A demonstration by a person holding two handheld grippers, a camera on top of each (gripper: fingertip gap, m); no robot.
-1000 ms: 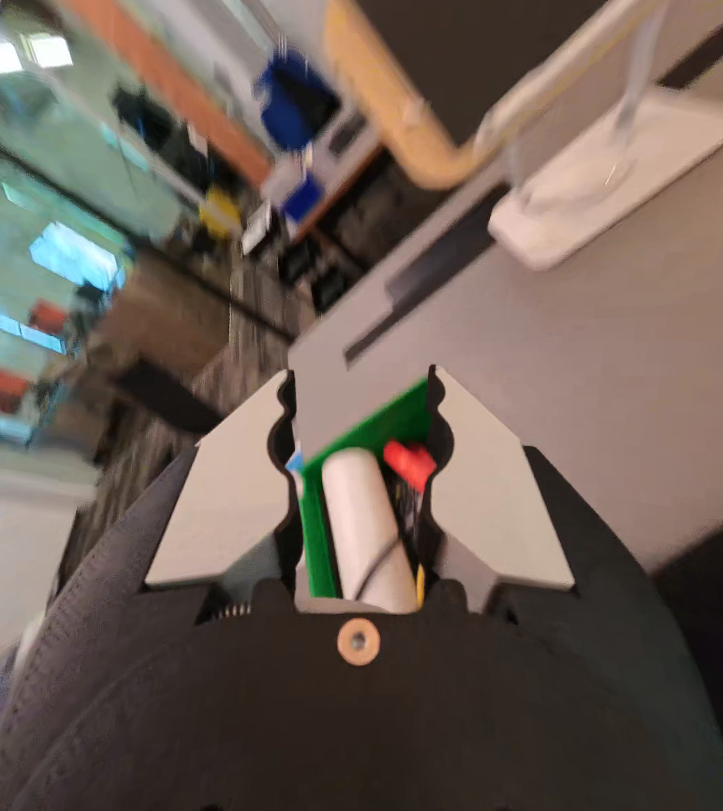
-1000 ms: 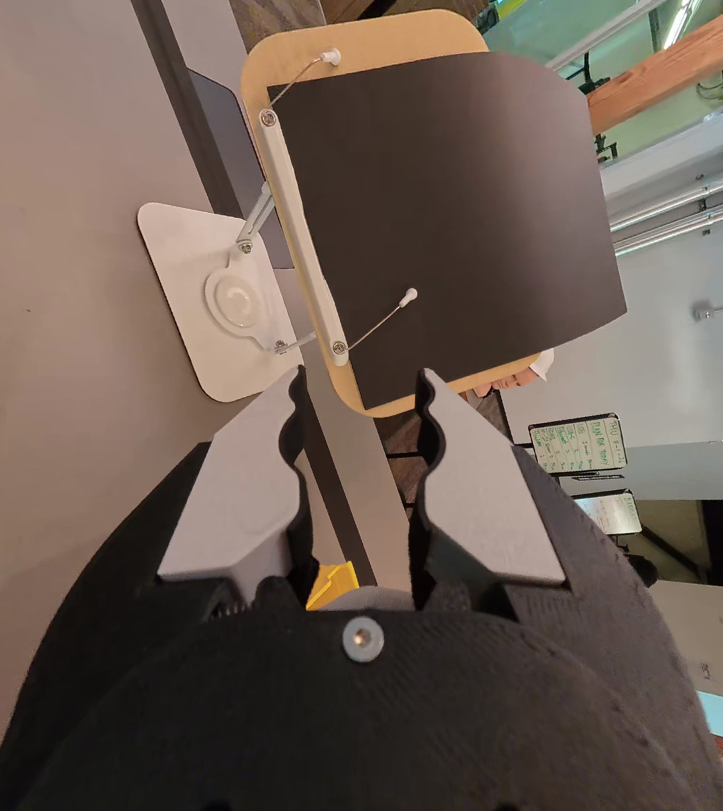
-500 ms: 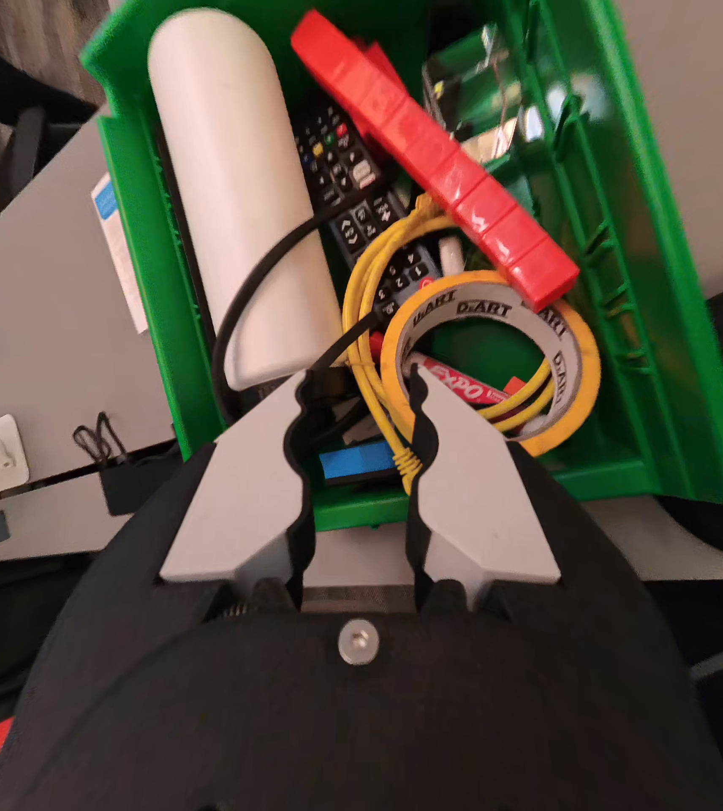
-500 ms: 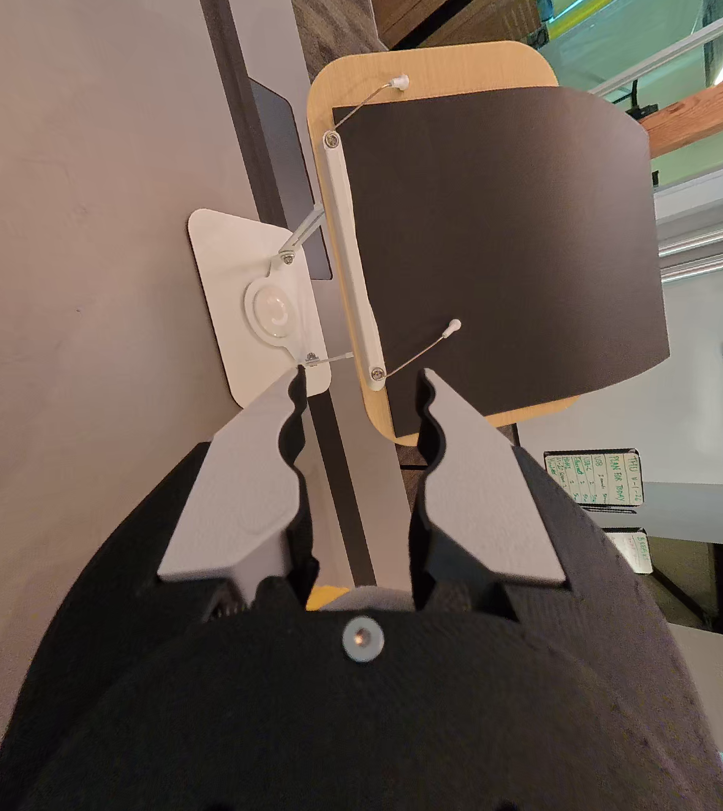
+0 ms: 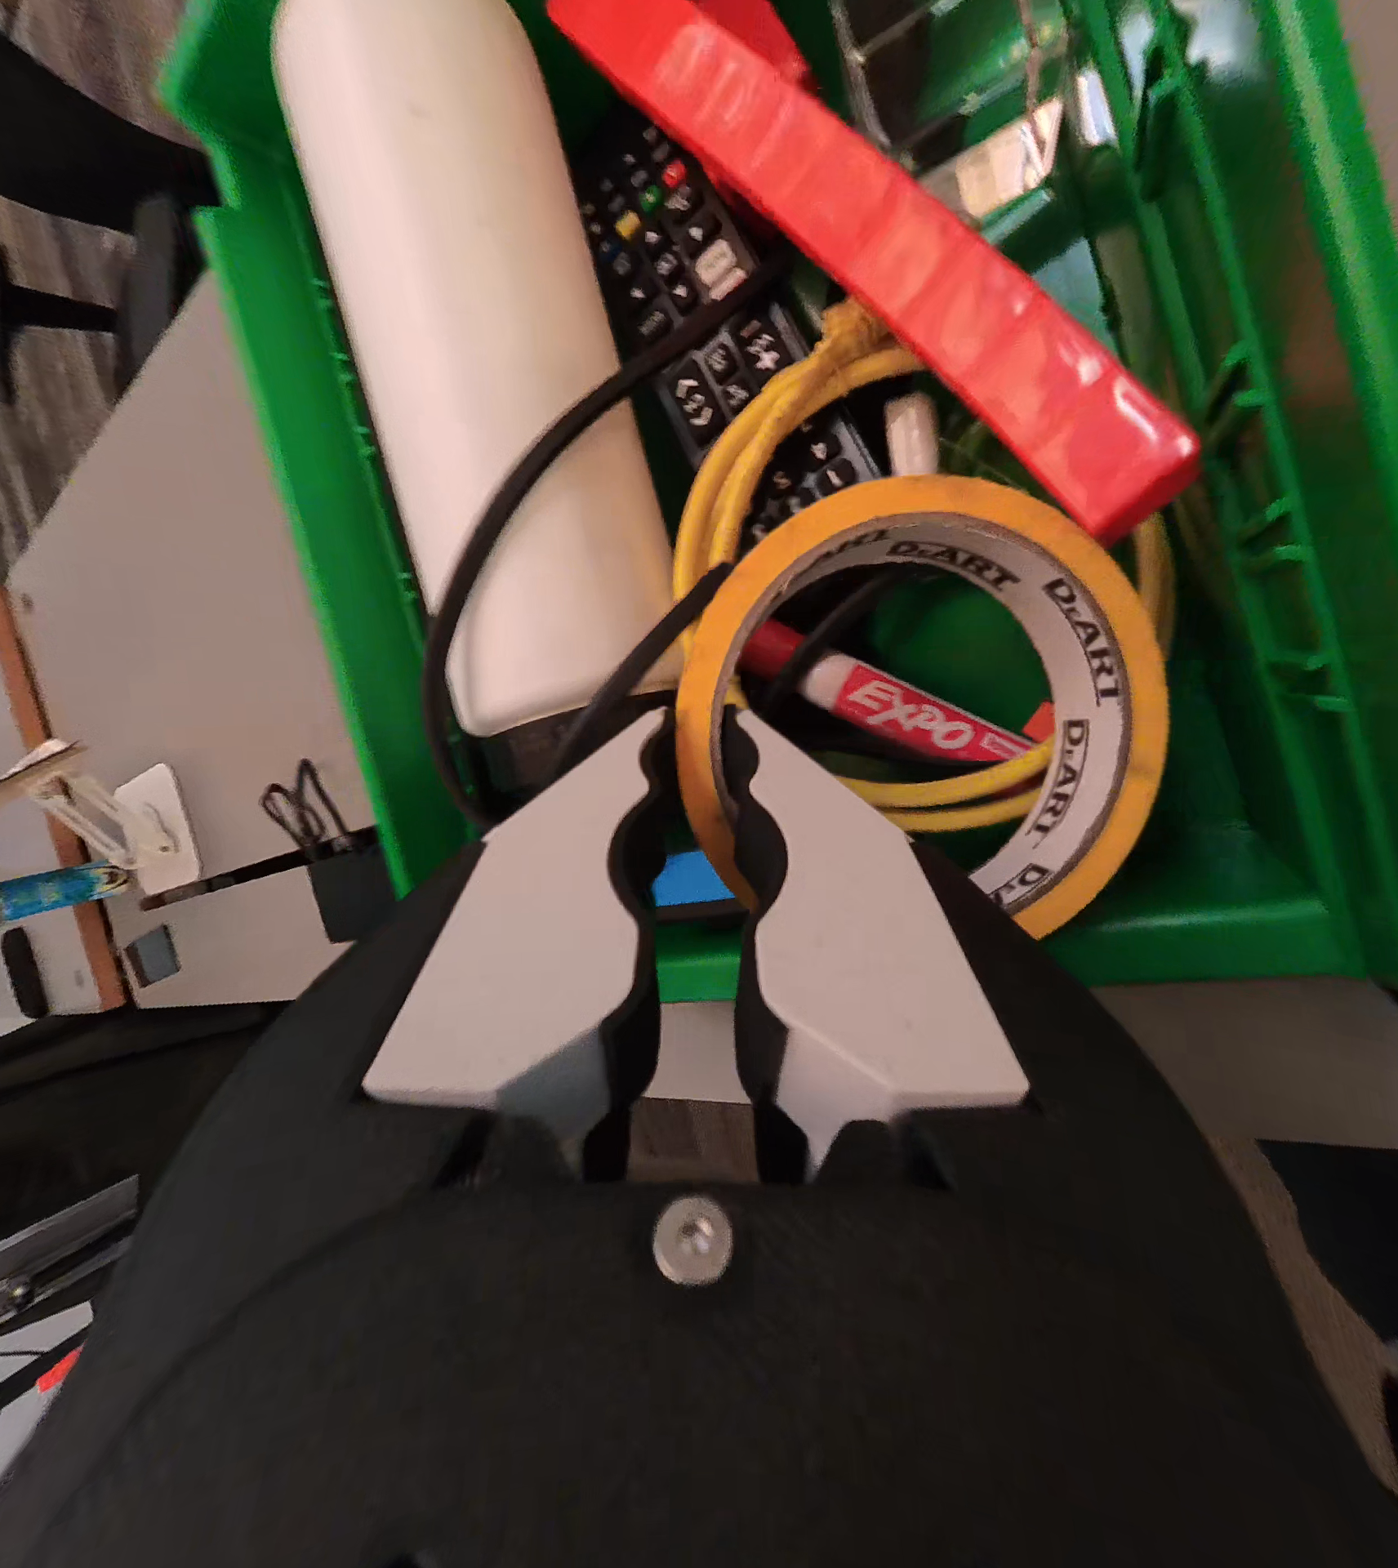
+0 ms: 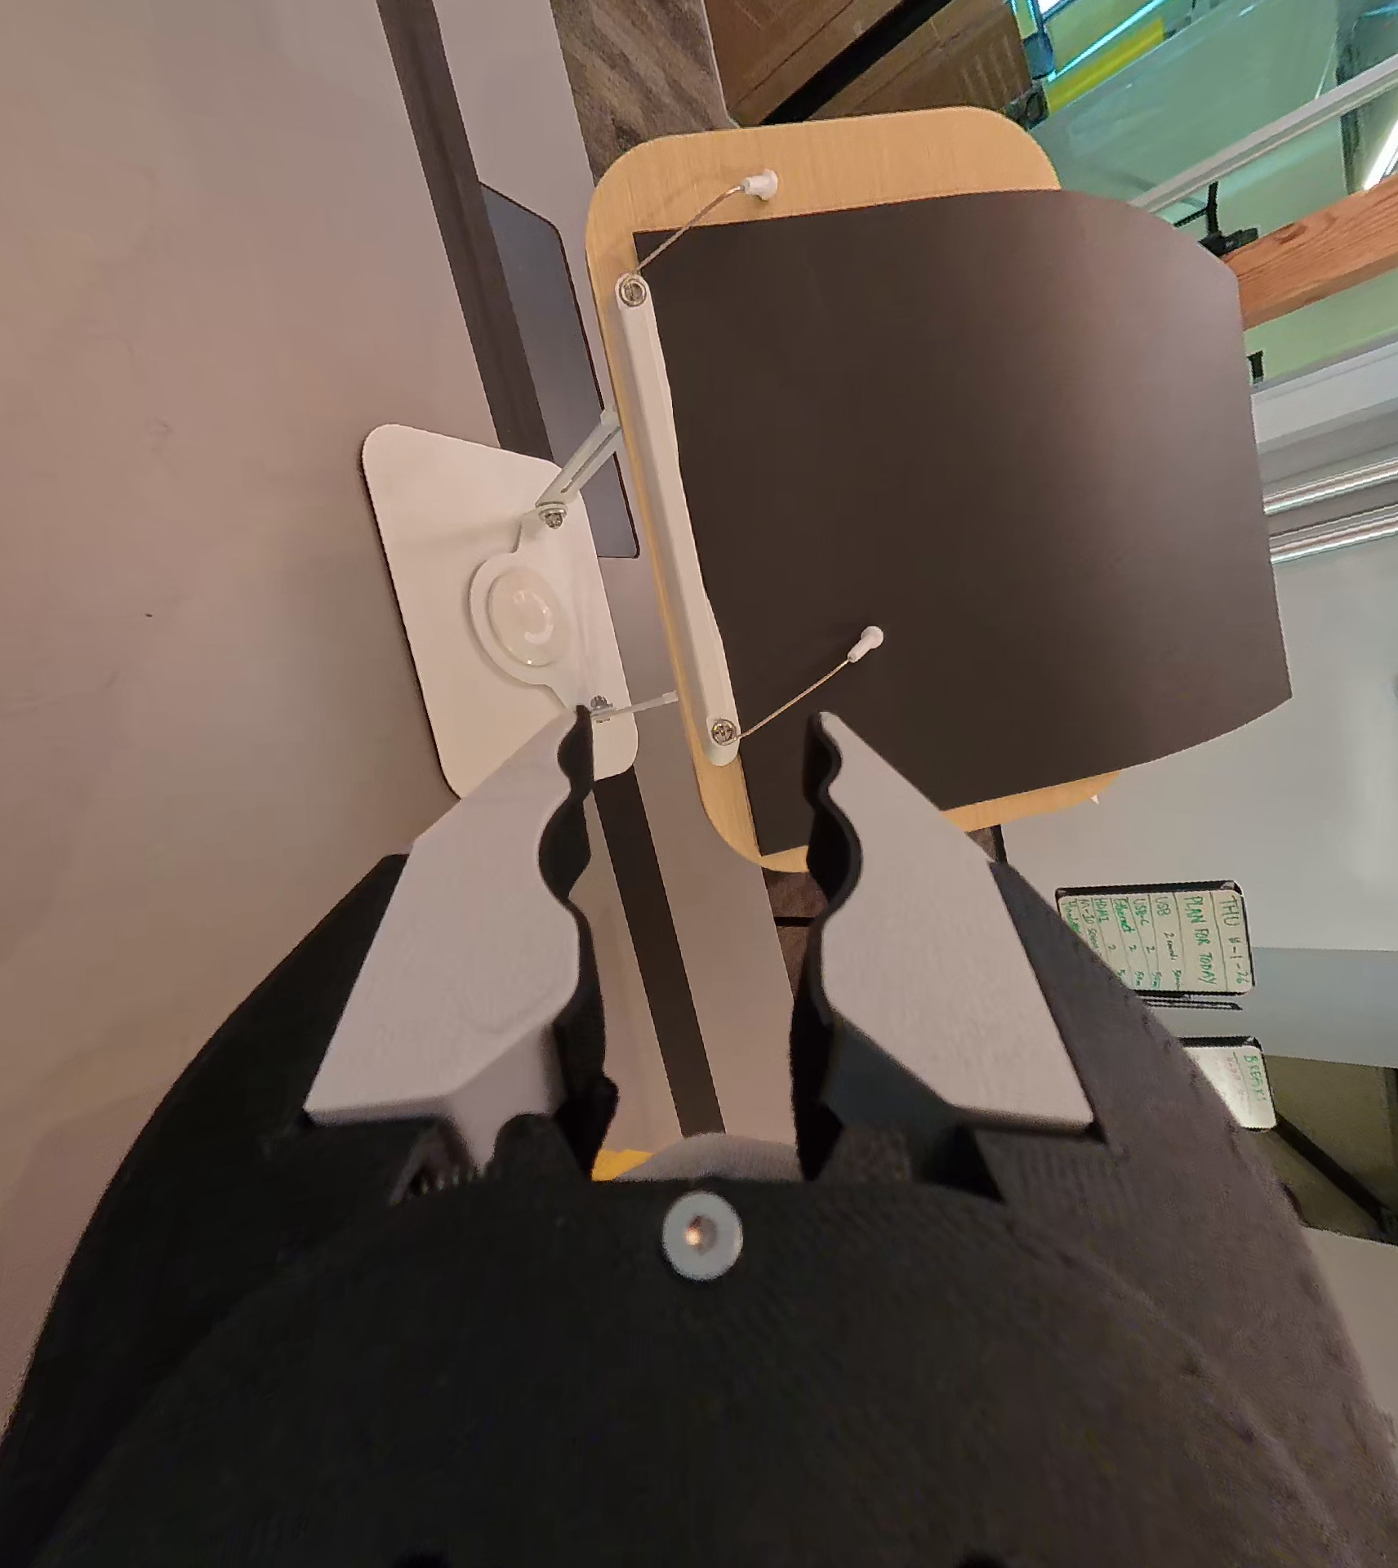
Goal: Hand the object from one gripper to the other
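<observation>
Left wrist view: your left gripper [image 5: 694, 721] was down in the green bin [image 5: 1395, 645], jaws narrowed onto the wall of the yellow tape roll [image 5: 1103, 543]. One finger sat outside the ring and one inside it, with the roll's near edge between the tips. It read as pinching the roll, though motion blur kept me from confirming firm contact. The roll stood on edge just right of the gripper, leaning on the coiled yellow cable [image 5: 729, 475], with the red marker [image 5: 891, 704] showing through its core. The red bar [image 5: 891, 246] crossed above and ahead, its end touching or just over the roll's top. The white cylinder [image 5: 466, 339] lay ahead-left, and a black cord [image 5: 509, 509] looped from it toward the fingertips. The remote [image 5: 679, 254] was straight ahead, deeper in the bin.

Right wrist view: your right gripper [image 6: 700, 730] was spread and held nothing. It pointed at the black-and-wood board on its white stand [image 6: 933, 509] across the grey tabletop [image 6: 127, 424]. No tape roll or bin was in sight.

My read: this was the pickup step and the handover hadn't started. The next move called for a clean lift out of the bin, clear of the red bar and without snagging the cord or cable. After that, turn the free side of the ring toward the right gripper, which needed to swing round to meet it.
</observation>
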